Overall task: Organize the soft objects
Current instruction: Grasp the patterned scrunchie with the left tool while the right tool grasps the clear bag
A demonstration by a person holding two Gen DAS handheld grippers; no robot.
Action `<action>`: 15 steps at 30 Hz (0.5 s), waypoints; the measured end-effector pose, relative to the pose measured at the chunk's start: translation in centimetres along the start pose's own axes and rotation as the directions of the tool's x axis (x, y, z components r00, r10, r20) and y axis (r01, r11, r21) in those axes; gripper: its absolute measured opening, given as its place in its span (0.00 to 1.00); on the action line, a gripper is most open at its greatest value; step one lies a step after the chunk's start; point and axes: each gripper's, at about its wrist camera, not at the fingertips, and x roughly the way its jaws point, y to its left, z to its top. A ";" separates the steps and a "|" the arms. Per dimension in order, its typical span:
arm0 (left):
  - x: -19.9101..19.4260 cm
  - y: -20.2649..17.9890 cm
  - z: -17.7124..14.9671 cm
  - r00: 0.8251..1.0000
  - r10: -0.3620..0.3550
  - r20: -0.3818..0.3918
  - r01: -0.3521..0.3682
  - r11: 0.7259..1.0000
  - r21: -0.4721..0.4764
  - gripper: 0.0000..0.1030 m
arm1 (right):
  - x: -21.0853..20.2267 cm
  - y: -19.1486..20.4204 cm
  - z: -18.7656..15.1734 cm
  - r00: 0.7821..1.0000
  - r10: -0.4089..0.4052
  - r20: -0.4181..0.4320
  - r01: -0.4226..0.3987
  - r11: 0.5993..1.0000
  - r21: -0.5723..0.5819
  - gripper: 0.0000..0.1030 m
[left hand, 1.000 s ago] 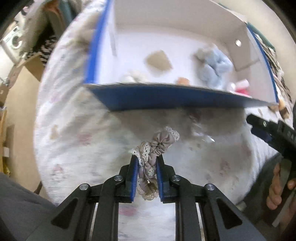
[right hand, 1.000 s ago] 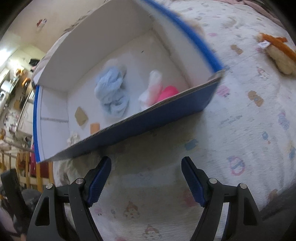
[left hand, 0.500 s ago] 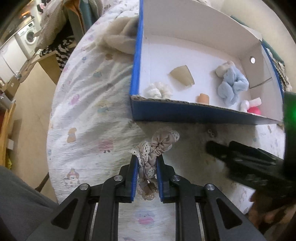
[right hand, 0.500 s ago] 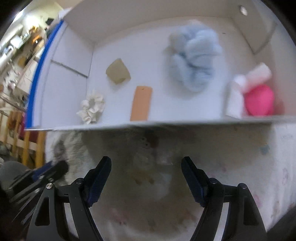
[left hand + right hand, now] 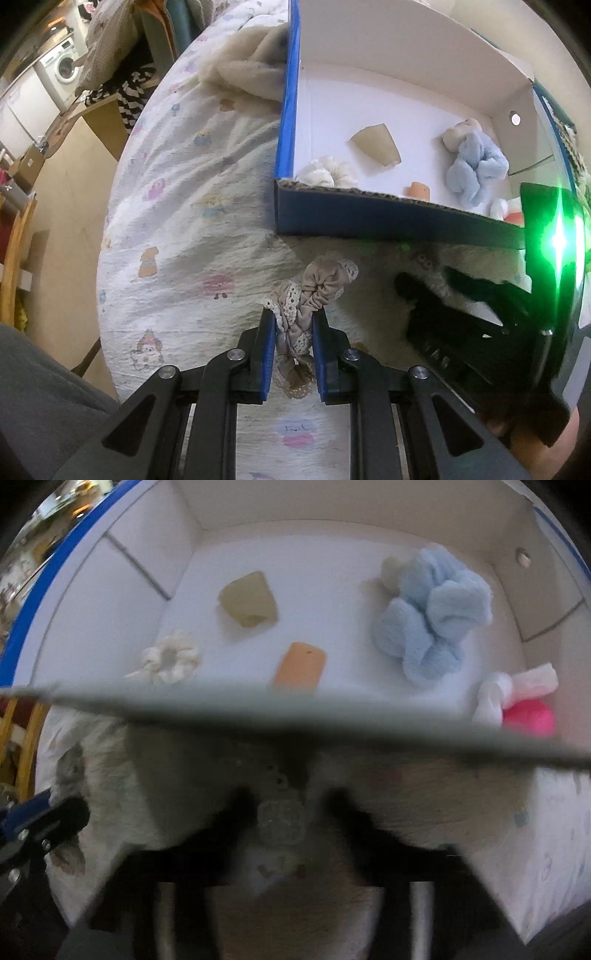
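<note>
1. A beige lace-trimmed scrunchie [image 5: 314, 291] is clamped between the blue pads of the left gripper [image 5: 293, 321], its gathered end standing above the fingertips, over the printed bedsheet [image 5: 177, 236] and short of the box.
2. The blue cardboard box [image 5: 369, 218] is seen just ahead on the bed; only its near wall hides part of the contents in the left wrist view.
3. In the right wrist view the box floor is shown more fully: a white scrunchie [image 5: 170, 659], a tan wedge [image 5: 249, 600], an orange block [image 5: 301, 668], a light blue fluffy cloth [image 5: 432, 616] and a pink-and-white item [image 5: 517, 701] are laid well apart.
4. The right gripper [image 5: 436, 291] is seen dark and blurred beside the left one, near the box wall, with a green light [image 5: 557, 240] glaring on its body. In its own view, its fingers [image 5: 236, 812] are smeared; whether they are apart or together cannot be told.
5. A cream fleece [image 5: 243, 70] is shown beside the box's left wall in the left view only.
</note>
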 end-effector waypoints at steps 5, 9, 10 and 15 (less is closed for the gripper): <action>0.3 0.0 0.1 1.000 0.008 -0.002 -0.008 1.000 0.007 0.16 | -0.7 -0.5 -0.2 0.999 0.028 0.016 -0.028 1.000 0.002 0.26; 0.3 -0.2 0.0 1.000 0.017 0.005 -0.017 1.000 0.012 0.16 | -1.5 -1.1 -0.7 0.998 0.064 0.027 -0.064 0.998 0.017 0.26; 0.4 -0.2 0.0 1.000 0.022 0.006 -0.022 1.000 0.016 0.16 | -1.7 -1.2 -0.8 0.997 0.073 0.028 -0.073 0.997 0.014 0.26; 0.4 -0.6 -0.2 0.999 0.037 0.012 -0.037 0.999 0.027 0.16 | -3.5 -3.0 -2.0 0.994 0.103 0.048 -0.103 0.995 0.012 0.26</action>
